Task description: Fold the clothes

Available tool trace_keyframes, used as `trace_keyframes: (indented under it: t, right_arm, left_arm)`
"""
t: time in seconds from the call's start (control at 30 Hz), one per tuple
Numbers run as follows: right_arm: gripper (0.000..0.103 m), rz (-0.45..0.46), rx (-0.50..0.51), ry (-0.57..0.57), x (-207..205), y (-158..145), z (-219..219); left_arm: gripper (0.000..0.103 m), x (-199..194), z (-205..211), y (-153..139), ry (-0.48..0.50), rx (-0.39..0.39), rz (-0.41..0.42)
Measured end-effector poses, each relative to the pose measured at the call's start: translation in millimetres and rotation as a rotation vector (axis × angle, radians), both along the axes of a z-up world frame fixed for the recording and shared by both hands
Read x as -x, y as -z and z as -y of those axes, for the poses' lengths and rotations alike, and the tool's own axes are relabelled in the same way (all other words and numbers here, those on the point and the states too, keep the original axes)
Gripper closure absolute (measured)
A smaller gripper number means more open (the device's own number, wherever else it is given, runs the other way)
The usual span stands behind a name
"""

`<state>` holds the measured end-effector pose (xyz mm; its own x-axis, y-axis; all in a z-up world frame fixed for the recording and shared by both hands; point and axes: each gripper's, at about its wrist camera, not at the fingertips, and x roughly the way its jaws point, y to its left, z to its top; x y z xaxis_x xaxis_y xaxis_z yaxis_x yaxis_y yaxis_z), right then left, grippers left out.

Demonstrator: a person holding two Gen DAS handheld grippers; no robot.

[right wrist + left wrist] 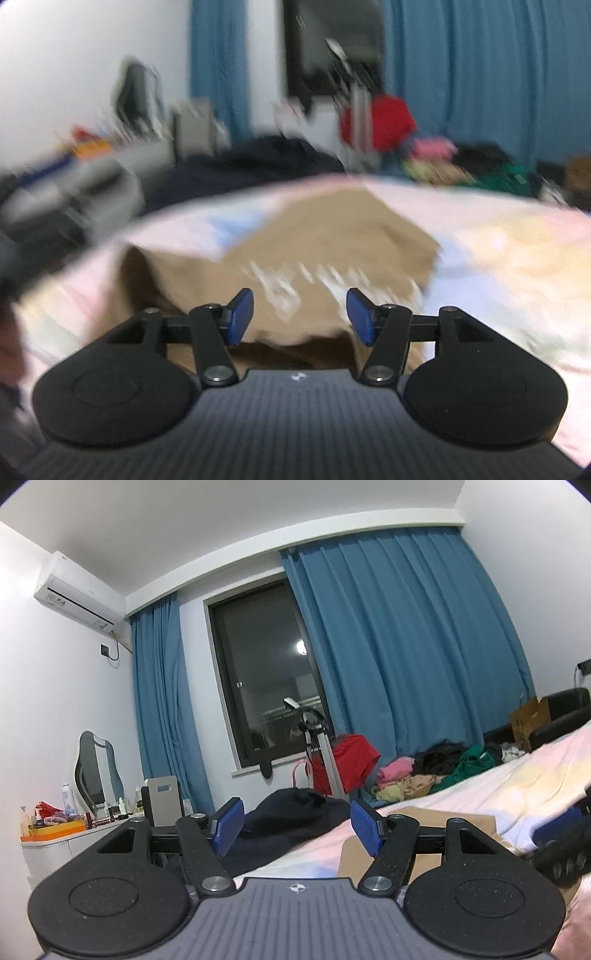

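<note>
A tan garment [325, 236] with a white print lies partly folded on the pale bed [517, 251]; the right wrist view is blurred by motion. My right gripper [300, 314] is open and empty, just above the garment's near edge. My left gripper [295, 825] is open and empty, low over the bed's left side. The tan garment [436, 821] shows behind its right finger. The right gripper [561, 834] shows at that view's right edge, and the left gripper shows as a blur at the right wrist view's left edge [66, 192].
A dark garment heap [295, 812] lies at the bed's far left. A pile of coloured clothes [436, 771] and a red garment on a stand [351, 760] sit by the blue curtains. A dresser [74, 834] with bottles stands left. A cardboard box [528, 720] is at far right.
</note>
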<state>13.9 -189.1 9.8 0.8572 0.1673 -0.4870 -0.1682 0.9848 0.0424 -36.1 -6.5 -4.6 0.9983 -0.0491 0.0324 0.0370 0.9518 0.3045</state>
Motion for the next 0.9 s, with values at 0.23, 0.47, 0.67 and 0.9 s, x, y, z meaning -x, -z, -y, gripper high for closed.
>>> trace_keyframes:
  t: [0.23,0.47,0.67,0.9]
  right_arm:
    - [0.045,-0.079,0.024,0.025,-5,-3,12]
    - [0.031,-0.086,0.078,-0.069,23,-21,24]
    - [0.02,-0.159,0.188,-0.087,14,7,5]
    - [0.02,-0.221,0.22,0.08,-5,40,13]
  left_arm:
    - [0.036,-11,-16,0,0.041,0.042,-0.133]
    - [0.018,2,-34,-5,0.258,0.019,-0.282]
    - [0.017,-19,-9,24,0.224,-0.093,-0.377]
    - [0.017,-69,-8,56,-0.013,-0.137,-0.472]
